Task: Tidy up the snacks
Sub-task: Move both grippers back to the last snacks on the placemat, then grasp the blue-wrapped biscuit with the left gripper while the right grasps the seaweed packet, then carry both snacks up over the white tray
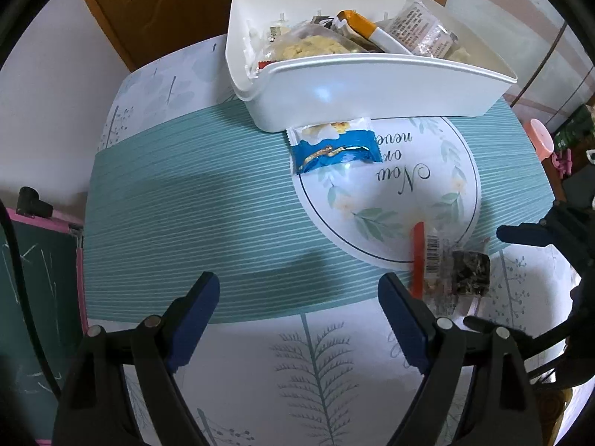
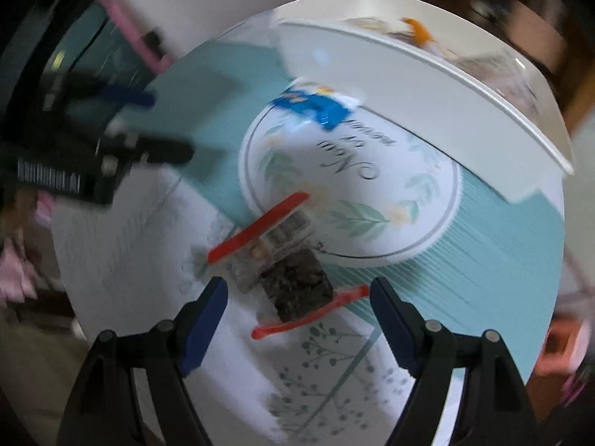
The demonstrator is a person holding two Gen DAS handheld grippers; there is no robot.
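Soft, even indoor light is seen in both views, with broad faint shadows cast across the striped tabletop (image 1: 186, 223) and a small glare spot on the white bin (image 1: 323, 93). The left wrist view is sharp, while the right wrist view is smeared by motion blur; strong fisheye bending and dark vignetting are found at the edges.

On the tablecloth (image 1: 193, 200) before me, a round white emblem (image 1: 390, 200) carries script lettering, upside down from my side: "Now" reads clearly, with "or" and "neve…" beyond it. The clear snack packet with red ends (image 1: 438, 267) bears a barcode; its digits are illegible. Print on the packets in the white bin (image 1: 372, 89) cannot be read.
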